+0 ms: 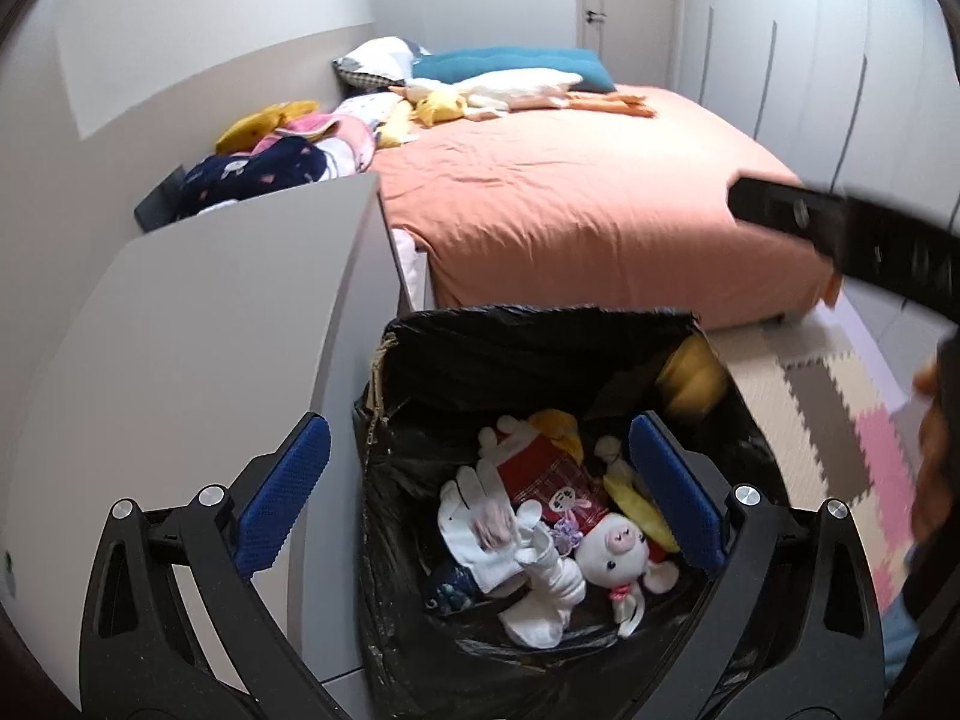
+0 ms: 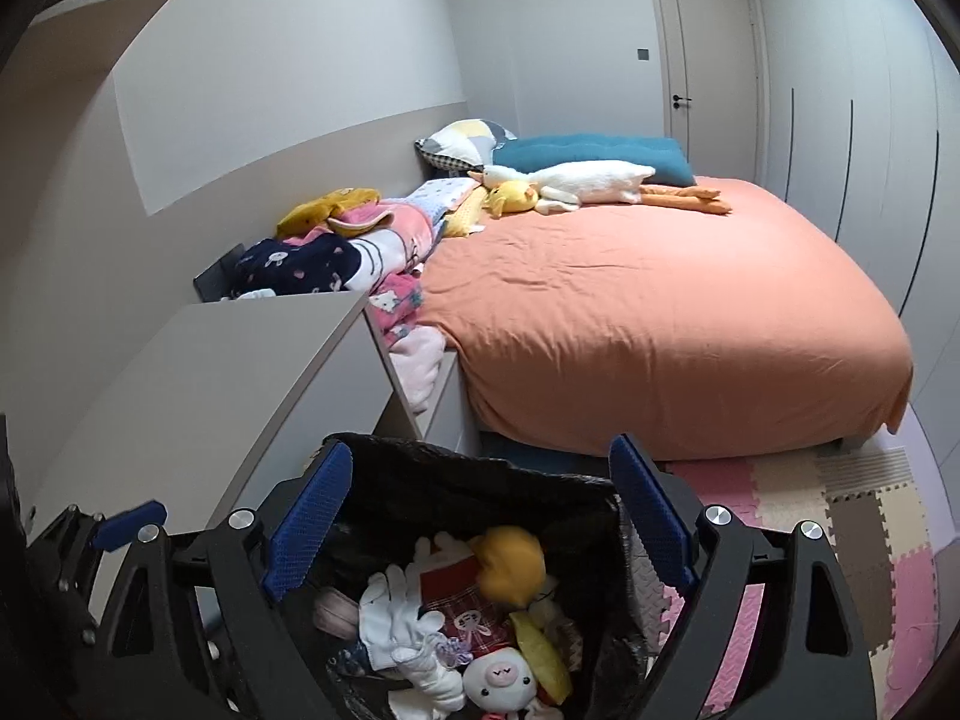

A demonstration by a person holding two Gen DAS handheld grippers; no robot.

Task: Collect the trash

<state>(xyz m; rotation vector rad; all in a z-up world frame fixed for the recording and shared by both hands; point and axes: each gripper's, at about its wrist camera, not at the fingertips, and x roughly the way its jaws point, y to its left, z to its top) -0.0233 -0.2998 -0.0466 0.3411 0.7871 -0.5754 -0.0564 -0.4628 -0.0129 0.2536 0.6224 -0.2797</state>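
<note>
Both the left gripper (image 1: 480, 486) and right gripper (image 2: 480, 516) hung spread and empty at lower frame, above the bin (image 1: 540, 336), apparently ready for more trash.

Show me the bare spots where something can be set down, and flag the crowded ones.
Free: the grey cabinet top between the wall and the black-lined trash bin, and the wide middle of the orange bedspread. Crowded: the bin is full of gloves and a pink plush pig, and the clothes pile and long white goose plush line the bed's wall side and head.
</note>
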